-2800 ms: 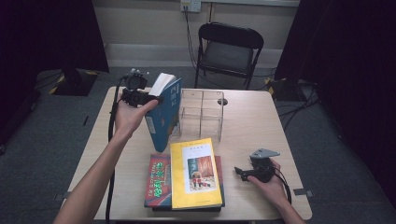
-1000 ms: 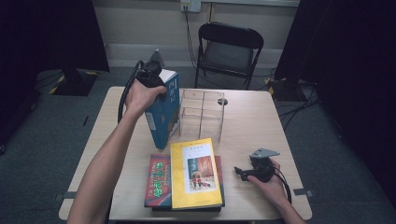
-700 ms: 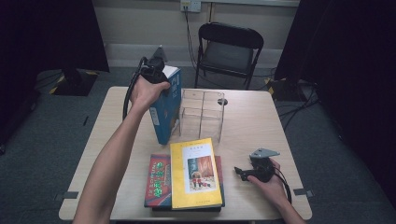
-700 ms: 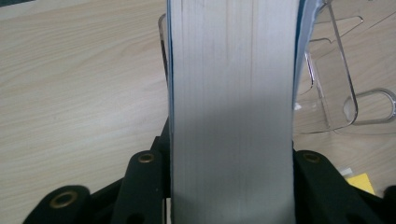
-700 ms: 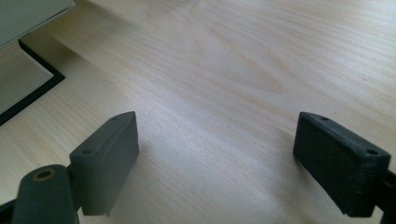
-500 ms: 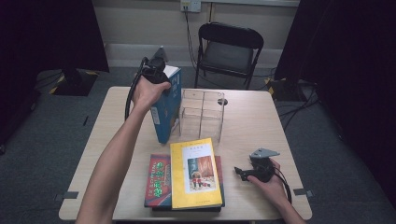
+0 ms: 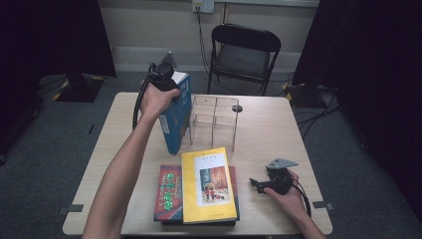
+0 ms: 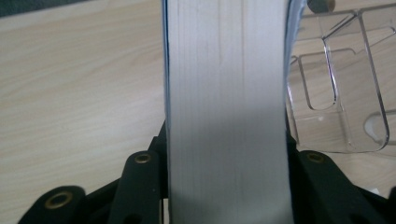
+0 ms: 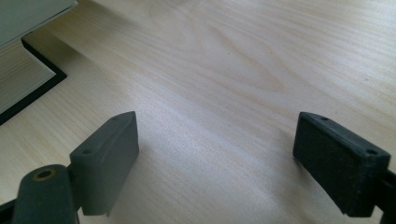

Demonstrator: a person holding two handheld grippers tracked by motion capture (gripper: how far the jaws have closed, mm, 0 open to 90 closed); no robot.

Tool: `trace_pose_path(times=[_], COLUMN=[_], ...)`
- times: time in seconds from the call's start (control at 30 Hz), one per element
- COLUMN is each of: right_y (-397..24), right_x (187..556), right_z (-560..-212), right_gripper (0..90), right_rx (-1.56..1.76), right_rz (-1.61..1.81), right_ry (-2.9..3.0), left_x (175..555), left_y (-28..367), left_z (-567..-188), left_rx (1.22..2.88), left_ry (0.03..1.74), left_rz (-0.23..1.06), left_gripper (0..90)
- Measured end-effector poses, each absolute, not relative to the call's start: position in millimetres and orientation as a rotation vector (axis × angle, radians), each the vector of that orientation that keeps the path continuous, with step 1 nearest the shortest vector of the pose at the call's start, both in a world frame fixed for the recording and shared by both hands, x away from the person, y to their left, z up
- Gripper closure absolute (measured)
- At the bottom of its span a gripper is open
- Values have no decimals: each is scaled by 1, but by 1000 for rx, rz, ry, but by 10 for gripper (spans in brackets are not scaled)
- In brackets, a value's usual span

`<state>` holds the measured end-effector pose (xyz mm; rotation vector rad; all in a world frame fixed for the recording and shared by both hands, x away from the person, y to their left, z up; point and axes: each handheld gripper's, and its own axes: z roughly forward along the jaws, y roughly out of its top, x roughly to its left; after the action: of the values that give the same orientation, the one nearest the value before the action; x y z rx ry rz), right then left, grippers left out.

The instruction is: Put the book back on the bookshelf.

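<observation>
No text can be read. Print is seen on the spine of the blue book (image 7: 175, 112) and on the yellow book (image 7: 208, 185), but it is too small.

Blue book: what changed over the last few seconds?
The left gripper carried the blue book from a tilt away from the clear rack to upright against its left side, jaws just easing open around it. The right gripper and flat books stayed put.
</observation>
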<state>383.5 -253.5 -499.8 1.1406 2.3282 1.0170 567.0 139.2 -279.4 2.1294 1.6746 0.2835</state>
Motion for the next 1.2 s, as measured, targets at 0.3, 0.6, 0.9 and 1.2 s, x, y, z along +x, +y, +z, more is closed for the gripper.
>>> trace_pose_path(times=[0.3,0.6,0.9,1.2], right_y=[-254,-254,-254,-253], right_x=[383,383,383,383], right_z=[-500,-500,-500,-500], right_gripper=[141,141,141,141], right_rx=[1138,1138,1138,1141], right_rz=[1016,1016,1016,1015], right_ry=[2331,2331,2331,2329], left_x=[560,550,534,508], left_y=[146,148,158,174], left_z=[-276,-278,-286,-291], left_rx=[2090,2089,2058,1946], left_ry=[1639,1576,1475,1304], left_rz=[320,336,328,419], left_gripper=[560,489,433,415])
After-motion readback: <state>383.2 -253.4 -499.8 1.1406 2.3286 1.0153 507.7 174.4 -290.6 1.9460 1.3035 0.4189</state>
